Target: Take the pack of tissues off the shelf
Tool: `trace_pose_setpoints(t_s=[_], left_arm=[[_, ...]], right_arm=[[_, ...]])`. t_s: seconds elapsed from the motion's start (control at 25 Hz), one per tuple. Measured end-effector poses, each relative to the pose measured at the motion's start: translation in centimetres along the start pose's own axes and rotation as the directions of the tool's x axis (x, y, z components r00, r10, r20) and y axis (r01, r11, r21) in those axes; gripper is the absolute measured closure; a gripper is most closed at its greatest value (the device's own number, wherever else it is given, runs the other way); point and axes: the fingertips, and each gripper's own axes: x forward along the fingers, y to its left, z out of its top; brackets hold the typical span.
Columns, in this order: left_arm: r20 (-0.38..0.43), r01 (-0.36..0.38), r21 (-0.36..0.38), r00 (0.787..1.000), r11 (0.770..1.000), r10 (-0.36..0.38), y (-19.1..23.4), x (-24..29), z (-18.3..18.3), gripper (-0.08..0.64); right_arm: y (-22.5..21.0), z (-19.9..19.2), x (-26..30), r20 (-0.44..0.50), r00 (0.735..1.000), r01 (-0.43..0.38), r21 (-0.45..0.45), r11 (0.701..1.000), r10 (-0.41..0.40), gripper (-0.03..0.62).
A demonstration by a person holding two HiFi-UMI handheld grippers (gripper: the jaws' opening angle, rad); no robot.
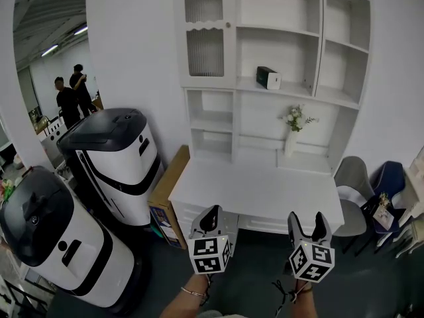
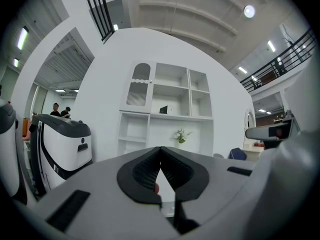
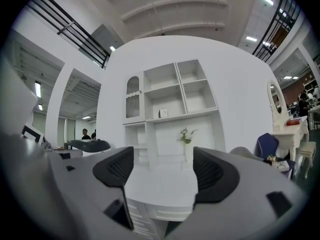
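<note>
Tissue pack [image 1: 268, 77]: sitting on mid shelf of white shelf unit [image 1: 320, 38], in open bay right of slatted door [image 1: 203, 28]; nothing touching it.
L gripper [image 1: 211, 218]: jaws pressing together tip to tip, nothing btwn them; hovering low in front of worktop [image 1: 258, 191], pointing twd unit.
R gripper [image 1: 309, 222]: jaws standing wide apart, holding nothing; hovering beside L one, apart from it, also facing unit.
Vase w/ flowers [image 1: 292, 134]: standing upright at back of worktop, below & right of pack.
Robots [image 1: 112, 158]: two white-black machines standing left of unit.
Chairs [image 1: 351, 181]: grey & blue, sitting at right.
People [image 1: 73, 95]: two standing far left in bkgd.
</note>
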Motion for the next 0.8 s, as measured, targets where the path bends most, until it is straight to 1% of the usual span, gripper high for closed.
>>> trace_pose_setpoints(t_s=[0.2, 0.36, 0.52, 0.8], left_arm=[[-0.016, -0.003, 0.012, 1.0, 1.0, 0.003, 0.1, 2.1, -0.6, 0.543], [-0.028, 0.005, 0.005, 1.0, 1.0, -0.004, 0.3, 4.3, -1.3, 0.543], [-0.019, 0.023, 0.003, 1.0, 1.0, -0.023, 0.5, 7.5, -1.2, 0.543], [0.023, 0.065, -0.007, 0.998, 0.998, -0.065, 1.5, 15.2, 0.9, 0.543]], right_arm=[[-0.4, -0.2, 2.4, -0.001, 1.0, -0.012, 0.01, 1.0, 0.012, 0.222], [-1.1, -0.9, 4.2, -0.013, 1.0, 0.001, 0.017, 1.0, 0.0, 0.222], [-1.7, -1.4, 6.9, -0.02, 1.0, 0.014, 0.014, 1.0, -0.014, 0.219], [-2.0, 1.1, 14.1, 0.019, 0.999, 0.032, -0.011, 0.999, -0.031, 0.218]])
